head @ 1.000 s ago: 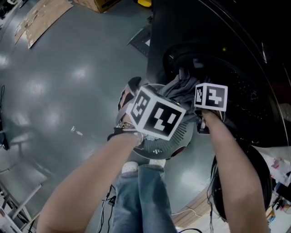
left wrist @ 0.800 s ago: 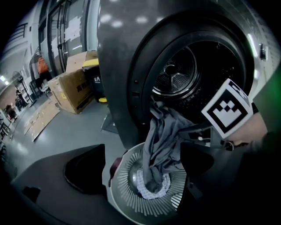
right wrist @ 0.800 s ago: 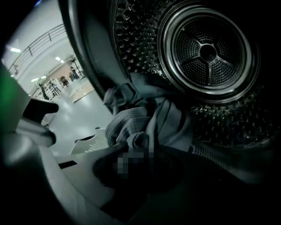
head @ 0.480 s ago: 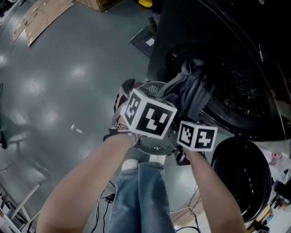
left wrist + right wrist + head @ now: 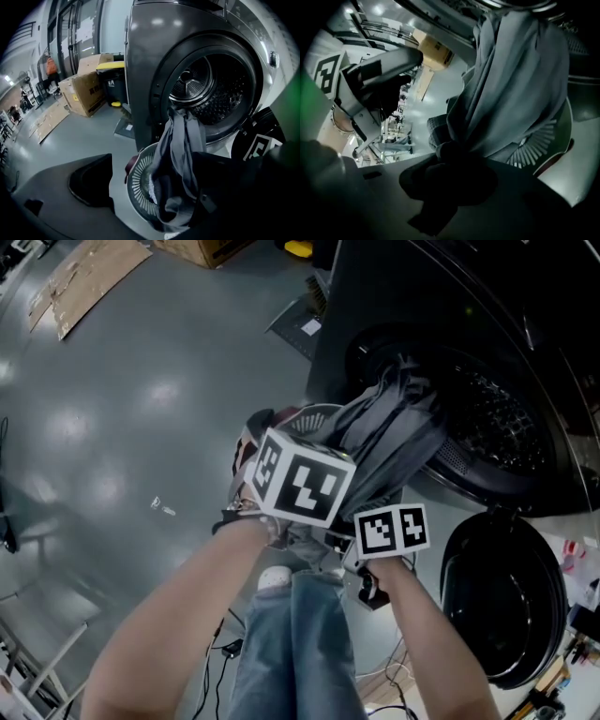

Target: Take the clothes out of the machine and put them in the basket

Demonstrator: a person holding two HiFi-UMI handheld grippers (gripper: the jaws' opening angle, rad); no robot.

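Right gripper view: the right gripper is pinching a bunched fold of the long grey cloth garment tight between its jaws, and the cloth is filling the gap. From that pinch the garment is stretching up to the drum mouth of the dark grey front-loading machine. One end is lying over the drum lip, and the held end is hanging above the round pale slotted plastic basket.

Judgement: the grip near one end is letting the length drape into the basket rather than onto the floor.

Left gripper: its jaws are standing wide apart with nothing pinched, and the basket and hanging cloth are showing in the gap beyond them. It is probably waiting beside the basket to gather the trailing part.

The round dark machine door is hanging open, off to the side of the cloth's path. The garment is not yet fully out of the machine.
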